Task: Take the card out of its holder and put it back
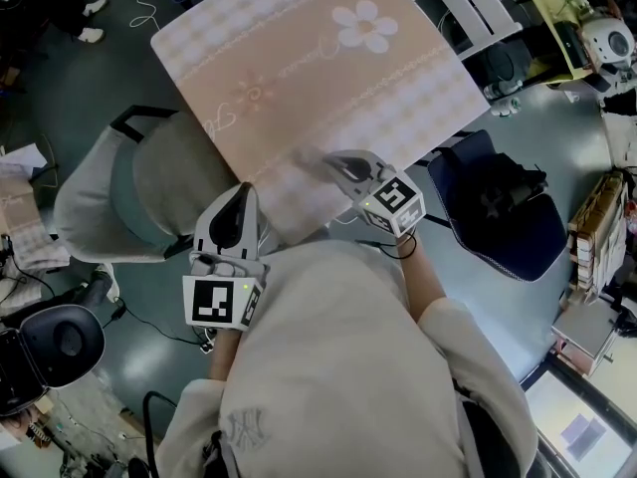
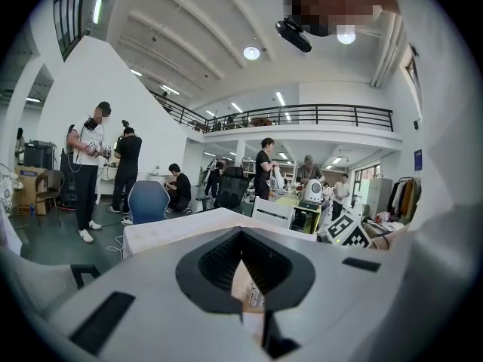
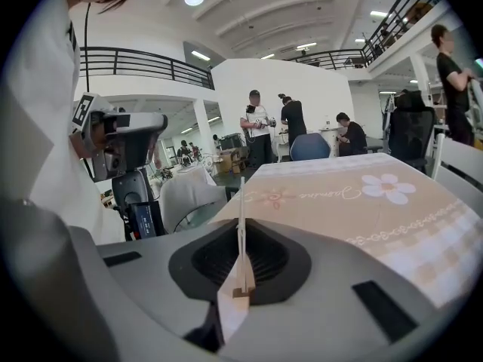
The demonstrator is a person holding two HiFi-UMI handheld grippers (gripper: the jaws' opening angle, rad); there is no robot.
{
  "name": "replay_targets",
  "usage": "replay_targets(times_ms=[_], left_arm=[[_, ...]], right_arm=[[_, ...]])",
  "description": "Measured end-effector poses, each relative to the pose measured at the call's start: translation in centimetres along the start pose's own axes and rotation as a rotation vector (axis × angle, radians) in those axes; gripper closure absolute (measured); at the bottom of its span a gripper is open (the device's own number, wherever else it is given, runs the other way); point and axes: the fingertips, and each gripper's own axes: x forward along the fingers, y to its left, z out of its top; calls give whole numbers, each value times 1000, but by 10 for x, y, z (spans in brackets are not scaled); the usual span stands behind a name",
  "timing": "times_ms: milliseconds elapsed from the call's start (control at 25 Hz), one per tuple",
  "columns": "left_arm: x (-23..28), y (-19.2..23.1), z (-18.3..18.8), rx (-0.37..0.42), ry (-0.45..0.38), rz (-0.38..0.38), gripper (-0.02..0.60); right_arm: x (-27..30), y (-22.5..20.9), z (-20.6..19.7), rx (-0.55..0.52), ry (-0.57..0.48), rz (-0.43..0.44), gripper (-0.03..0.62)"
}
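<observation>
- Two grippers are held out near the centre of the head view, above a cream sweatshirt (image 1: 338,366) that fills the lower frame.
- The left gripper (image 1: 239,195) is held just off the near edge of the bench (image 1: 299,68), left of centre.
- Its fingers (image 2: 151,285) are seen pressed together on a small tan printed piece (image 2: 246,289). Whether that piece is the holder cannot be told.
- The right gripper (image 1: 323,159) is held over the bench's near edge, right of centre and apart from the left one.
- Its fingers (image 3: 362,277) are closed on the card (image 3: 241,202). The card is seen as a thin pale sheet, edge-on and upright, rising out of the grip at the middle of the right gripper view.
- The bench is covered by a peach cloth (image 1: 418,88) printed with a white flower (image 1: 364,26) toward the upper right.
- A grey chair (image 1: 109,202) is seen at the left of the head view, a blue chair (image 1: 498,222) at the right and a white chair (image 1: 478,3) at the top edge.
- Farther off, several people (image 2: 89,168) are seen standing and sitting in a bright hall under a railed balcony (image 2: 302,115).
</observation>
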Motion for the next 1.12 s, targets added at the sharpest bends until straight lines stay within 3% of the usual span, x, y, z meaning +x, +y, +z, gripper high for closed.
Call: replay_targets(times_ms=[1120], left_arm=[[-9, -2, 3, 8, -22, -6, 581]], right_arm=[[-35, -2, 61, -23, -172, -76, 563]])
